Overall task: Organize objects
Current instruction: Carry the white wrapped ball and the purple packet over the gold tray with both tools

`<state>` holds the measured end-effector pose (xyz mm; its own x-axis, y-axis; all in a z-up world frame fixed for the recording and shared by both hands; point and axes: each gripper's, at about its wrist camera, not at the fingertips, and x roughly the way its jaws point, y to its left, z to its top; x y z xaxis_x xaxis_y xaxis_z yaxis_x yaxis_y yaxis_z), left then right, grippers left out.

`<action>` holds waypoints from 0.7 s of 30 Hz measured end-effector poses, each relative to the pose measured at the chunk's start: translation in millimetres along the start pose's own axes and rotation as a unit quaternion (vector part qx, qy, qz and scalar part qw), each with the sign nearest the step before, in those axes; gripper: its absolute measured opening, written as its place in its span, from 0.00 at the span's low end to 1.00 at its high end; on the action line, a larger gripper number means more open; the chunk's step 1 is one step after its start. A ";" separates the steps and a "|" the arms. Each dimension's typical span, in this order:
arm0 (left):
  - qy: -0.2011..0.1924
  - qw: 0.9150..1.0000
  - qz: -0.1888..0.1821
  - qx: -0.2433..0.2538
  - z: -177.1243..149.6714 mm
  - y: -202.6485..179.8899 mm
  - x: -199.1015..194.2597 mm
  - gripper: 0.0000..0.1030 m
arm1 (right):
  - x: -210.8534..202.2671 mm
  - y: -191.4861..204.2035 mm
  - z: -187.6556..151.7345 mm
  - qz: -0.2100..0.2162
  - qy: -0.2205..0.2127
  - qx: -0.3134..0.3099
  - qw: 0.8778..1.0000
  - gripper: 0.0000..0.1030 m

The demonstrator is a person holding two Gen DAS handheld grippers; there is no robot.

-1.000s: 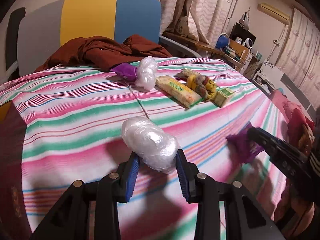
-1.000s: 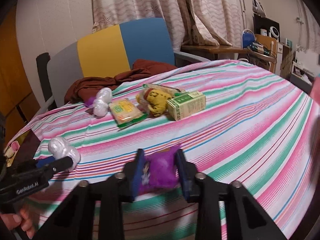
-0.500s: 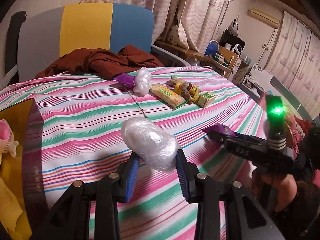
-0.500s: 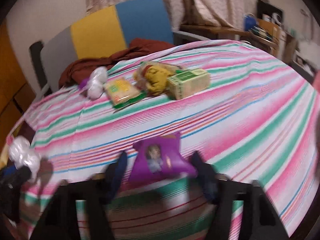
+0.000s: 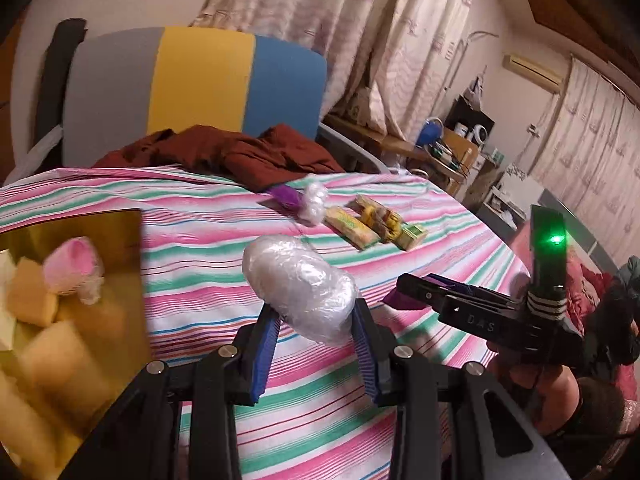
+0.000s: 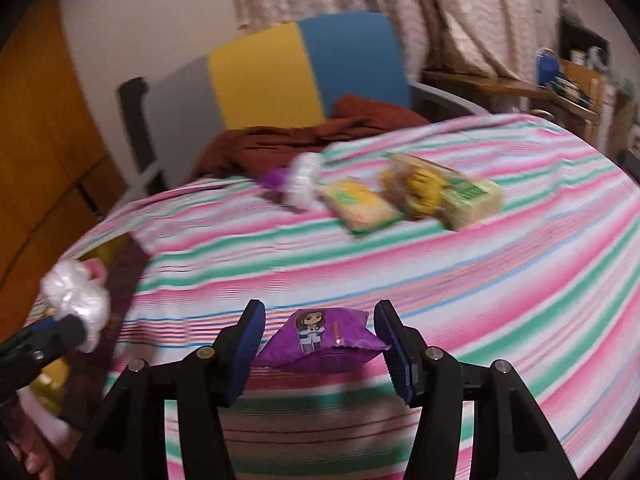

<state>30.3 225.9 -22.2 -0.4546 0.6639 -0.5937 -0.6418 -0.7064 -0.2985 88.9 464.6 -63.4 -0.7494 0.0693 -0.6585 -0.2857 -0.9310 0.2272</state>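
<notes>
my left gripper (image 5: 316, 344) clamps a crinkly plastic-wrapped oval bundle (image 5: 300, 290), long axis slanting up-left. my right gripper (image 6: 320, 344) just widened; the glossy purple packet (image 6: 324, 340) lies crosswise between its pads, contact unclear.

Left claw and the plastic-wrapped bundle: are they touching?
Touching. The left wrist view shows both blue pads of the left claw pressed against opposite sides of the plastic-wrapped bundle, with no gap at either side.
</notes>
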 end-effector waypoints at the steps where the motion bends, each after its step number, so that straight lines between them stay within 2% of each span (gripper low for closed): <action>1: -0.003 1.000 0.004 -0.004 -0.1 5.5 -5.0 0.35 | -1.4 10.7 1.7 0.012 0.000 -0.007 1.000 0.56; 6: -0.020 0.998 0.038 -0.036 -4.9 44.7 -37.7 0.35 | -8.4 67.2 3.9 0.069 0.003 -0.051 0.996 0.56; 11: -0.029 0.994 0.076 -0.076 -12.0 90.5 -64.6 0.35 | -15.1 124.5 0.0 0.123 0.011 -0.097 0.988 0.56; 15: -0.026 0.989 0.100 -0.101 -15.7 127.3 -79.0 0.35 | -17.7 172.8 -8.3 0.165 0.025 -0.142 0.976 0.56; 21: 0.004 0.985 0.114 -0.132 -16.2 169.4 -77.5 0.35 | -10.3 230.3 -31.6 0.196 0.057 -0.201 0.958 0.56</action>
<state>-33.1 50.8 -38.9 -0.5625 0.4796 -0.6735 -0.3406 -0.8767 -0.3398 49.7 238.1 -27.0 -0.6748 -0.3321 -0.6591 0.2749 -0.9419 0.1931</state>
